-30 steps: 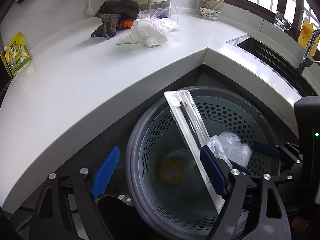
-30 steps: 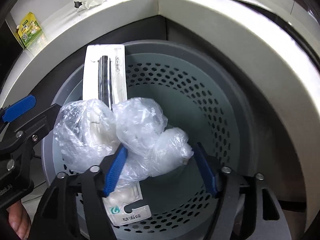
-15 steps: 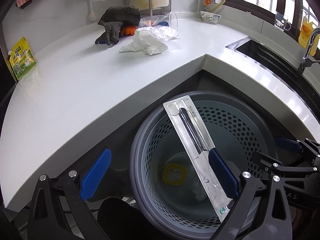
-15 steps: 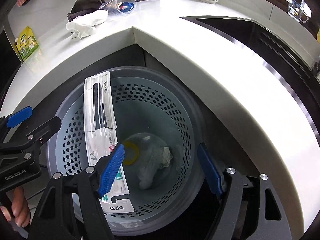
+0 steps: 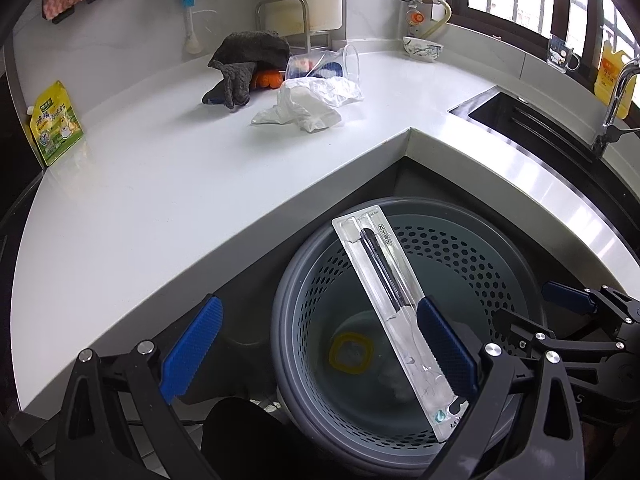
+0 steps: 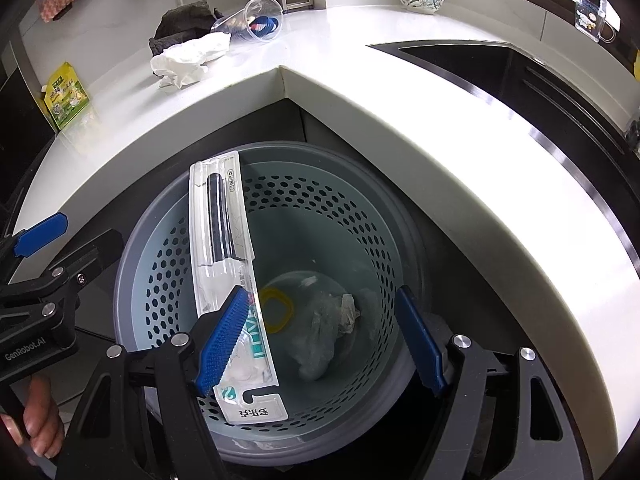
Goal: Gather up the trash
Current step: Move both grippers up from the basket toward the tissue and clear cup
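A grey perforated trash bin (image 5: 520,264) (image 6: 132,264) stands on the floor below the counter corner. A long clear blister pack (image 5: 384,272) (image 6: 220,224) leans across it. A crumpled clear plastic bag (image 6: 324,332) and a yellow ring (image 6: 280,308) (image 5: 352,354) lie at the bottom. My left gripper (image 5: 320,352) is open and empty above the bin's left side. My right gripper (image 6: 320,344) is open and empty over the bin; it also shows in the left wrist view (image 5: 568,300). On the counter lie crumpled white plastic (image 5: 308,104) (image 6: 188,60) and a tipped clear cup (image 5: 332,64) (image 6: 256,20).
A dark cloth (image 5: 244,64) lies over an orange object on the white L-shaped counter (image 5: 160,184). A green-yellow pouch (image 5: 54,124) leans at far left. A sink (image 5: 532,120) with a tap, a bowl (image 5: 422,48) and a yellow bottle sit at right.
My right gripper let go of the clear plastic bag, which fell to the bin's bottom. Both grippers have risen and pulled back from the bin.
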The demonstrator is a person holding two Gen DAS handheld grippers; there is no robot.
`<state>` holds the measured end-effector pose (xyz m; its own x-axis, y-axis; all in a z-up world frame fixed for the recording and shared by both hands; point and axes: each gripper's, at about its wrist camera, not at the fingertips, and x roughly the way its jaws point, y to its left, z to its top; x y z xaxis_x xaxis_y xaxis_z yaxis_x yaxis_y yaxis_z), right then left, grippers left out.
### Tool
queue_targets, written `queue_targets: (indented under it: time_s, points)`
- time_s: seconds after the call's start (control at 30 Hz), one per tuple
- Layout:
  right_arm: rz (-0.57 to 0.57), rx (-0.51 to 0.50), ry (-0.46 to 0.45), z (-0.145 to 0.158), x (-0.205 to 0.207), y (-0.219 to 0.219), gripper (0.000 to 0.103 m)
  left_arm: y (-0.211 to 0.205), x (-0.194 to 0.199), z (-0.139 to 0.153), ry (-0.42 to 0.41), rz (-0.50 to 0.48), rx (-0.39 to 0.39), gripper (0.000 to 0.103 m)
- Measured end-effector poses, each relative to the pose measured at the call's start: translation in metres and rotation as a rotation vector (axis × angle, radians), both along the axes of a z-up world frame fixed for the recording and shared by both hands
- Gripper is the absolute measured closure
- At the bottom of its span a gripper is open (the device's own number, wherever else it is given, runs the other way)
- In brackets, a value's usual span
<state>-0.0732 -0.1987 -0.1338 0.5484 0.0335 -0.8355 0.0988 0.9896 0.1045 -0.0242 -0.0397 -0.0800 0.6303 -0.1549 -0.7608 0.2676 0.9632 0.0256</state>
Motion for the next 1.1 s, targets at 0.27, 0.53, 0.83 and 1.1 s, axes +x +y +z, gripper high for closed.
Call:
queue_targets:
  time_s: [0.27, 0.53, 0.83, 1.1]
  points:
    - [0.001, -0.001, -0.020, 0.006, -0.003, -0.002, 0.031, 0.007, -0.002, 0.005, -0.007, 0.021, 0.001, 0.007]
    - [0.005, 0.002, -0.047, 0.012, -0.006, -0.002, 0.031, 0.013, -0.005, 0.011, -0.022, 0.039, 0.000, 0.007]
    - [0.014, 0.011, -0.078, 0.022, -0.004, -0.003, 0.031, 0.019, -0.002, 0.021, -0.036, 0.062, -0.001, 0.007]
    - [0.014, 0.006, -0.115, 0.038, 0.002, -0.004, 0.031, 0.027, 0.006, 0.034, -0.060, 0.083, -0.015, 0.007]
